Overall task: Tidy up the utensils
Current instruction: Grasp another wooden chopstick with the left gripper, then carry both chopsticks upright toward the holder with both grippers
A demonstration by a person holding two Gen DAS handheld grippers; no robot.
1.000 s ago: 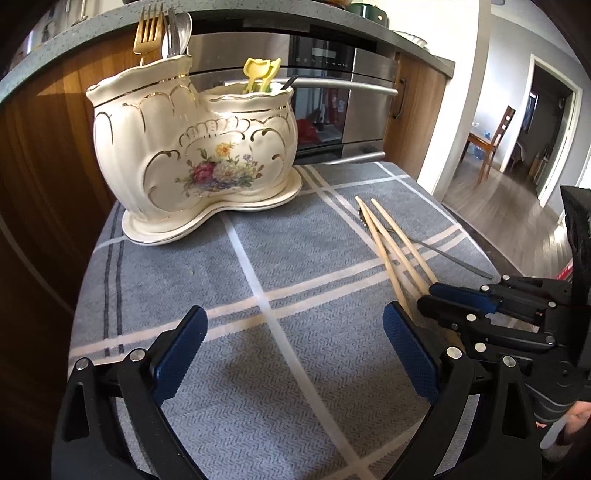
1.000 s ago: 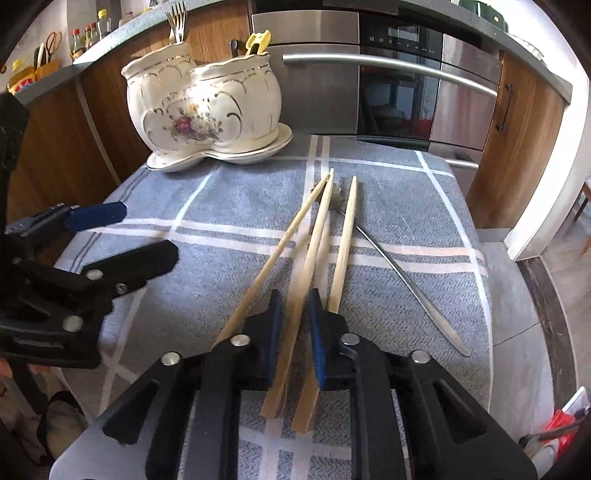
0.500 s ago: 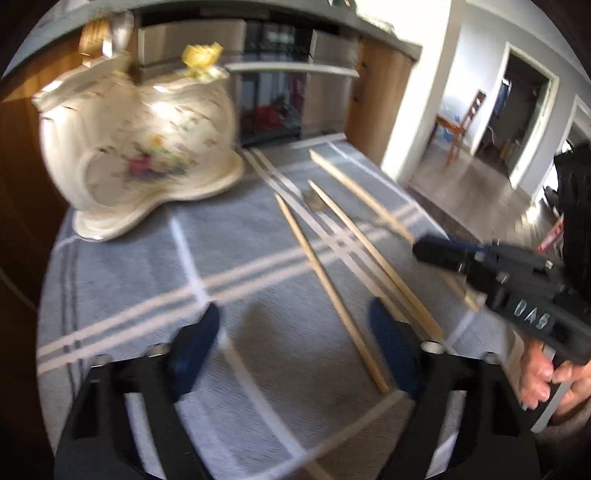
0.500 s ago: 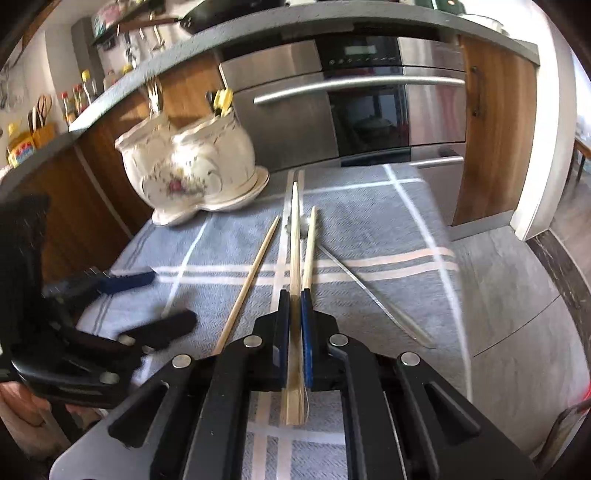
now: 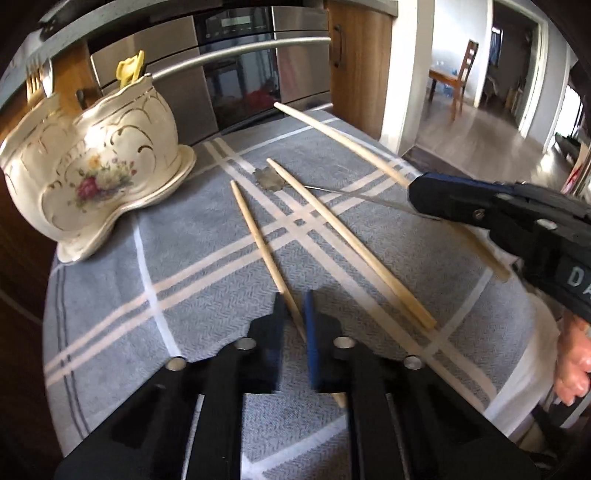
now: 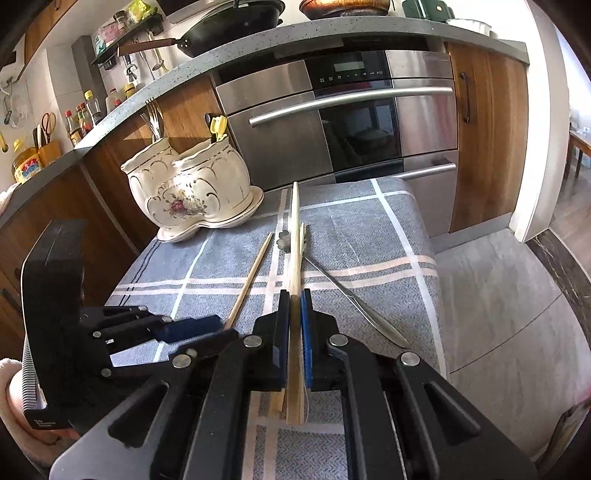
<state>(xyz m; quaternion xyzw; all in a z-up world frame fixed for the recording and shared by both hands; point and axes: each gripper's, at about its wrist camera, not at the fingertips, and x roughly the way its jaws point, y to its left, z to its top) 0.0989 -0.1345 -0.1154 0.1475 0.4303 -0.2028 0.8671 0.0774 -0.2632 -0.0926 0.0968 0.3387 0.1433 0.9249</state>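
My right gripper (image 6: pixel 294 295) is shut on a wooden chopstick (image 6: pixel 294 236) and holds it lifted, tip toward the oven; it also shows in the left wrist view (image 5: pixel 343 142). My left gripper (image 5: pixel 294 299) is closed around the near end of another chopstick (image 5: pixel 258 236) that lies on the grey checked cloth (image 5: pixel 207 295). A third chopstick (image 5: pixel 351 243) lies on the cloth beside a metal spoon (image 5: pixel 271 179) with a flower-shaped head. The cream floral ceramic utensil holder (image 5: pixel 92 166) stands at the back left with forks and a yellow utensil in it.
A steel oven (image 6: pixel 351 122) and wooden cabinets stand behind the table. The table edge drops to the tiled floor (image 6: pixel 517 314) on the right. A worktop with bottles and a pan (image 6: pixel 229 29) runs above.
My left gripper moved right and closed around the left chopstick. My right gripper lifted its chopstick off the cloth, leaving the third one behind.
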